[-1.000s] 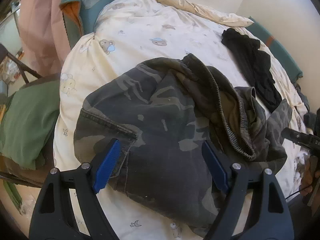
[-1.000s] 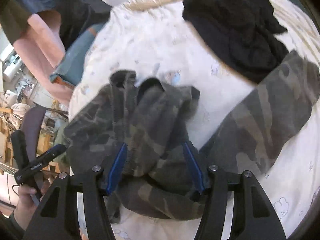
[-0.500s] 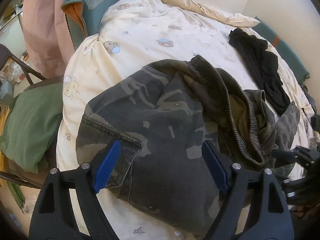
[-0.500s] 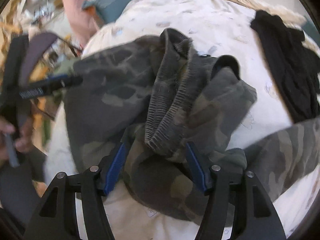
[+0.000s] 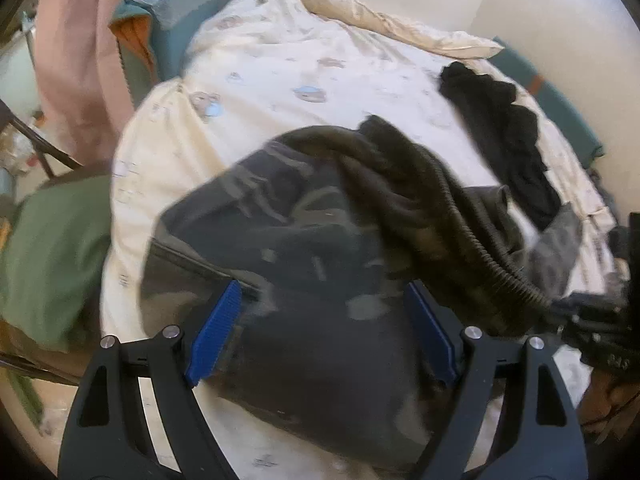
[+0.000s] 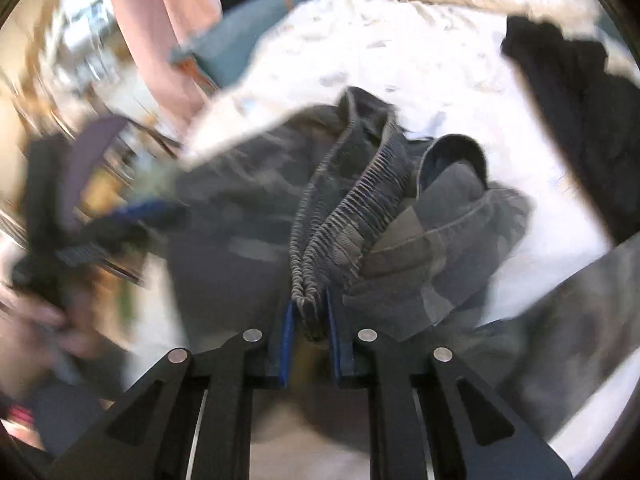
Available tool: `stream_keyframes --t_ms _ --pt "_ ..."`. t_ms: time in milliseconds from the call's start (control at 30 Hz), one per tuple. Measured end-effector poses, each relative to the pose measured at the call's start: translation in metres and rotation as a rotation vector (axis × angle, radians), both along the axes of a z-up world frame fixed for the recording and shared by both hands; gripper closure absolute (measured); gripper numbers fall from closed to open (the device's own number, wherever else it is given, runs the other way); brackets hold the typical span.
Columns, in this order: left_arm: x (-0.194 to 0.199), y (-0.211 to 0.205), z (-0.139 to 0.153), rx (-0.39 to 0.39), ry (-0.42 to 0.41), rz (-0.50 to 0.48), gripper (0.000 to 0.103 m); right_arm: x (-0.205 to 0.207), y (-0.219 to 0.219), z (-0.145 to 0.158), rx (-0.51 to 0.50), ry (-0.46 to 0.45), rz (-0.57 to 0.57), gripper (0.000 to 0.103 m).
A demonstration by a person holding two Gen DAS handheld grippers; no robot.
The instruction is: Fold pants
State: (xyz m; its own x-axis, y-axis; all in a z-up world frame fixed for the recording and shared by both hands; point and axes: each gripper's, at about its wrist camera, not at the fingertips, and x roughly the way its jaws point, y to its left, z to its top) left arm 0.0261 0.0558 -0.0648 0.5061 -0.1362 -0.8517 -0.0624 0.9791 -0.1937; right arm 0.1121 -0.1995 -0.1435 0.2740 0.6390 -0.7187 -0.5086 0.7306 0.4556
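Camouflage pants (image 5: 304,264) lie bunched on the cream bed cover (image 5: 256,80). My left gripper (image 5: 324,332) hovers open over the seat of the pants, its blue pads (image 5: 216,332) wide apart and pressing nothing. In the right wrist view my right gripper (image 6: 310,336) is closing its jaws, and the doubled ribbed elastic waistband (image 6: 344,216) is pinched between its blue pads (image 6: 286,344). From the left wrist view the waistband (image 5: 472,240) runs taut to the right gripper (image 5: 592,320) at the right edge. One pant leg (image 6: 560,320) trails off to the right.
A black garment (image 5: 508,140) lies on the bed beyond the pants. A teal pillow (image 5: 172,36) and pink cloth (image 5: 76,60) stand at the bed's far left. Green fabric (image 5: 52,260) sits on a chair beside the bed. A wall (image 5: 520,0) bounds the far side.
The right gripper's jaws have gone from wide apart to pinched on the waistband. The waistband is now pulled taut toward the right. The left gripper stays put and open.
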Motion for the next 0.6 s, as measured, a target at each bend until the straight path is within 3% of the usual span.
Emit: stream_keyframes --t_ms 167,233,400,500,567,600 --pt "0.001 0.004 0.003 -0.023 0.002 0.026 0.022 -0.041 0.046 -0.003 0.098 0.064 0.213 0.088" --pt "0.003 0.011 0.002 -0.045 0.016 0.05 0.022 -0.052 0.066 -0.006 0.072 0.058 0.257 0.088" --pt "0.003 0.018 -0.008 -0.037 0.061 0.066 0.022 -0.045 0.082 -0.041 -0.035 0.186 0.25 0.077" --pt "-0.006 0.019 -0.012 -0.06 0.101 0.077 0.022 -0.041 0.059 -0.028 0.0 0.187 0.195 0.061" --pt "-0.015 0.015 -0.011 -0.055 0.114 0.082 0.022 -0.037 0.038 -0.014 0.052 0.163 0.142 0.031" --pt "-0.02 0.009 -0.01 -0.067 0.119 0.07 0.022 -0.036 0.02 0.0 0.096 0.134 0.104 0.028"
